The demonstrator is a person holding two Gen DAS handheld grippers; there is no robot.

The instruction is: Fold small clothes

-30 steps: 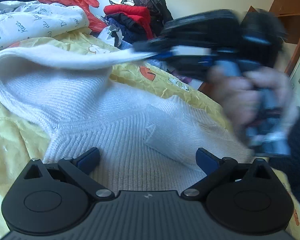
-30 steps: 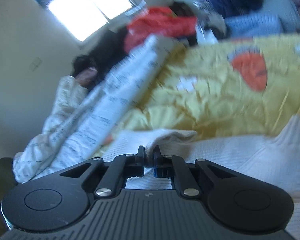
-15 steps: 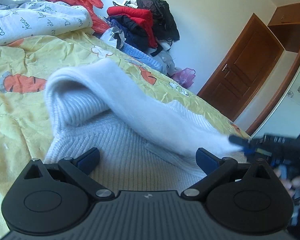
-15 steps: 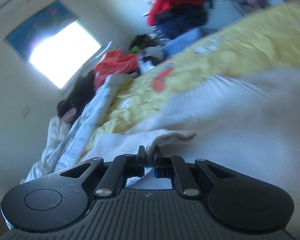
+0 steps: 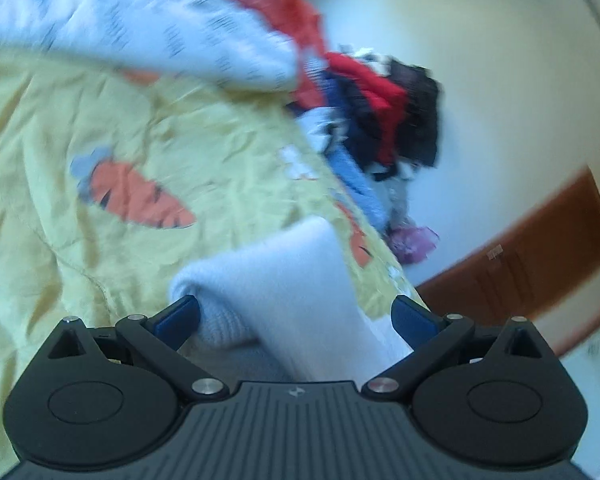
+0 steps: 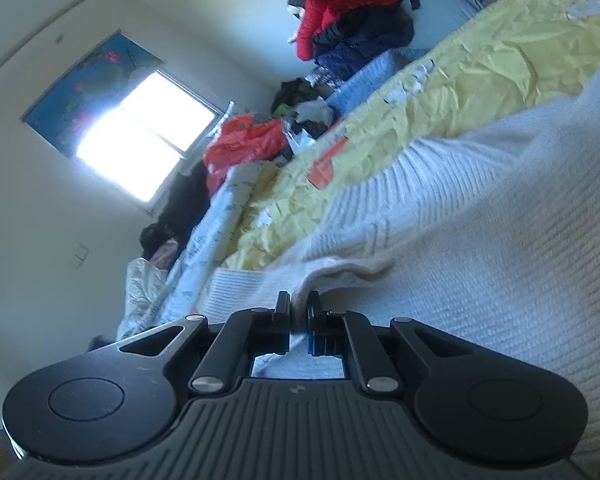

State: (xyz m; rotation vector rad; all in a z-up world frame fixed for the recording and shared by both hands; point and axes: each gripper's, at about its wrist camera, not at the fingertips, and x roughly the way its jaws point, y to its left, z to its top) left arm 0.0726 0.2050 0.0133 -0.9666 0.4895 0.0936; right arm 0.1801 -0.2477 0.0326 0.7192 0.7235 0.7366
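Right wrist: right gripper (image 6: 298,312) pinches white sweater (image 6: 480,248) edge; left gripper (image 5: 296,316) spread wide above it

Pale walls (image 6: 40,220), bright window (image 6: 140,148) under a blue poster (image 6: 88,76) far left, brown wooden door (image 5: 540,248) far right, yellow carrot-print bedspread (image 5: 60,240) near.

One white ribbed knit sweater (image 6: 480,208) lies on one yellow quilted bedspread (image 5: 80,240), which shows two clear orange carrot prints (image 5: 140,200). Beyond the bedspread sit one heap of red, navy and black clothes (image 6: 352,20), one orange plastic bag (image 6: 248,144), one white text-printed duvet (image 5: 140,24) and one bright window (image 6: 140,144).
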